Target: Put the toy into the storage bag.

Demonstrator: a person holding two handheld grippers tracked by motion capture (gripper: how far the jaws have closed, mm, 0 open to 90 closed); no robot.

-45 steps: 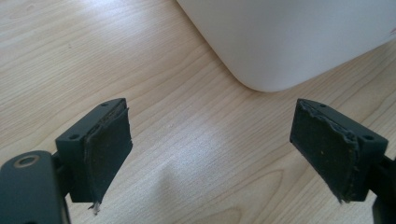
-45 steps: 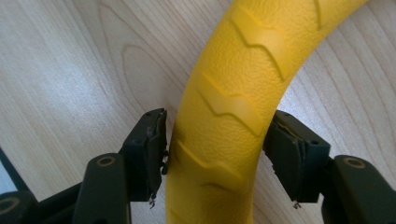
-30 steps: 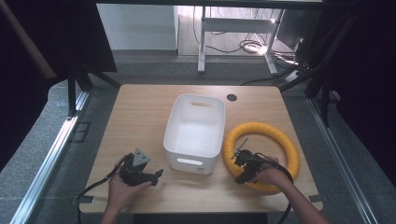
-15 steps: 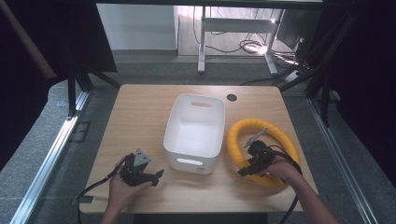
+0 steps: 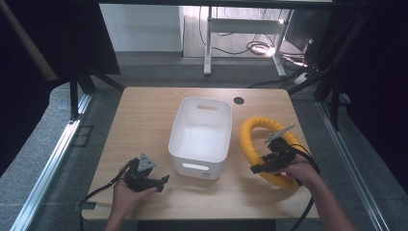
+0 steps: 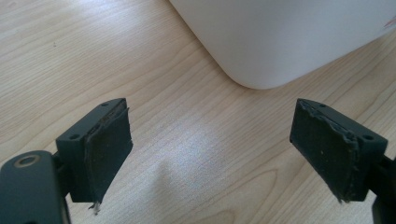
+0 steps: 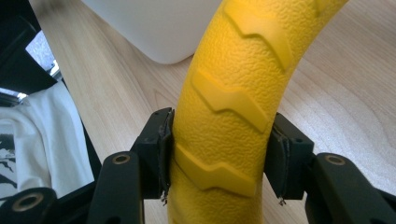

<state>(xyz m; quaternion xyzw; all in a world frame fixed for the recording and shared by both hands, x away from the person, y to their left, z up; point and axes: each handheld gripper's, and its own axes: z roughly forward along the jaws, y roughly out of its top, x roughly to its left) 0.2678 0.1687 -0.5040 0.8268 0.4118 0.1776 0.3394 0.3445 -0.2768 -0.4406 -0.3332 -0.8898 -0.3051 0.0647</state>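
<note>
Yellow ring [image 5: 262, 144], a thick textured hoop with raised chevron ridges, lies on the right side of a pale wooden table [image 5: 144, 115], just beside a white plastic bin [image 5: 202, 137] that stands open and empty at the table's middle. In the high view the right gripper [image 5: 257, 168] sits at the ring's near edge, close to the person's side of the table, and the right gripper view shows its two black jaws pressed against either side of the ring's tube [image 7: 224, 116], pinching it firmly. The left gripper [image 5: 161, 182] rests low over bare wood near the bin's front left corner, and its own view shows the jaws spread wide with nothing between them (the rounded corner of the bin [image 6: 280, 37] is just ahead). Judging from this, the work looks like moving the ring into the bin, and it is at an early stage: the grasp appears made, while the lift, the carry over the bin's rim and the release are all left to do. Whether the ring has left the tabletop cannot be told. Compared with a second ago, the right gripper has shifted a little along the near arc of the ring and the ring lies slightly turned; the left gripper and the bin sit where they were.
</note>
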